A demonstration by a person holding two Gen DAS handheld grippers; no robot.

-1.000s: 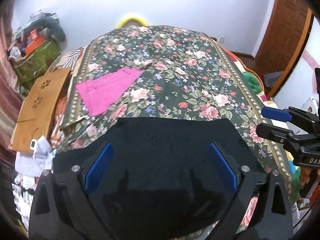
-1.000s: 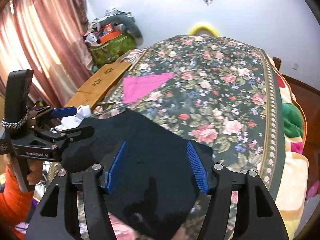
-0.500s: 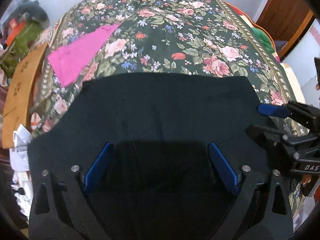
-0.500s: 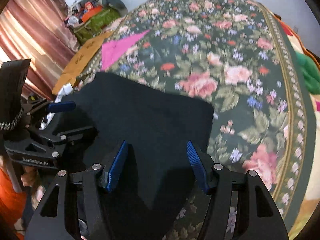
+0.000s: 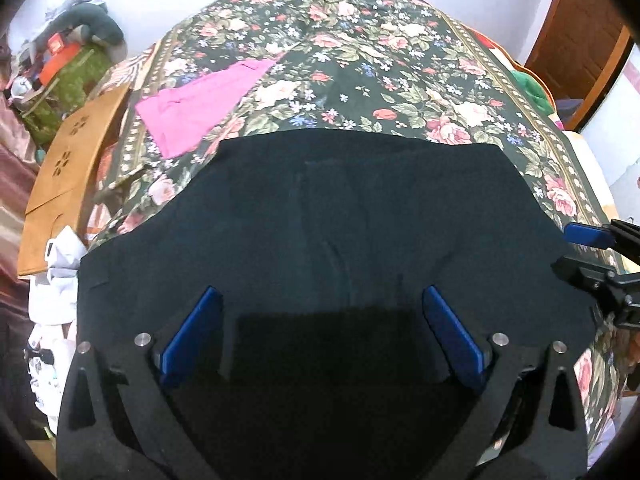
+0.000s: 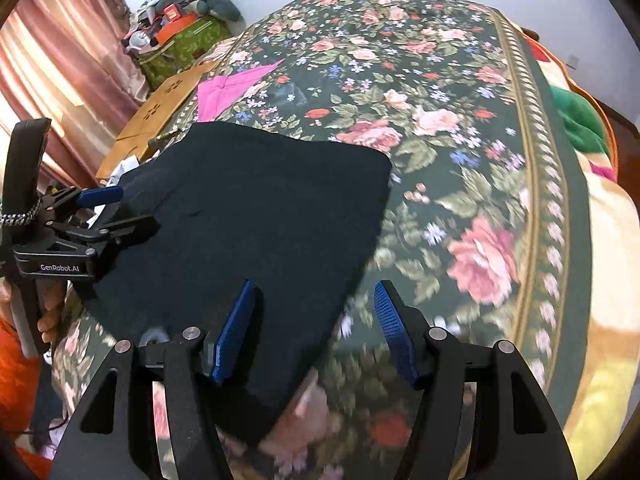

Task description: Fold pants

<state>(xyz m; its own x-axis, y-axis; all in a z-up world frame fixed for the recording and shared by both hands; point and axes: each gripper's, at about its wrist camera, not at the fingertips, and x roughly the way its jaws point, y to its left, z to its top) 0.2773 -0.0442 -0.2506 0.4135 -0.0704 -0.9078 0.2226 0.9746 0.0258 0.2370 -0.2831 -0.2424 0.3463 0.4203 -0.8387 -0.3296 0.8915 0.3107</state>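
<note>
The black pants (image 5: 332, 224) lie flat on the floral bedspread (image 5: 360, 72), near its front edge; they also show in the right wrist view (image 6: 260, 216). My left gripper (image 5: 320, 328) is open, its blue fingers apart above the pants' near edge, holding nothing. My right gripper (image 6: 316, 328) is open over the pants' right near corner, one finger above the cloth and one above the bedspread (image 6: 460, 140). Each gripper shows in the other's view, the right one (image 5: 592, 256) at the pants' right edge and the left one (image 6: 104, 212) at their left edge.
A folded pink garment (image 5: 200, 108) lies on the bed's far left. A wooden board (image 5: 68, 164) and white cloth (image 5: 56, 280) sit beside the bed on the left, with clutter (image 6: 180, 24) behind. A green and orange blanket (image 6: 576, 120) lies along the right side.
Both grippers have pulled back and tilted up from the pants, so more of the bed shows. The right gripper has shifted right, toward the pants' corner. The pants stay flat.
</note>
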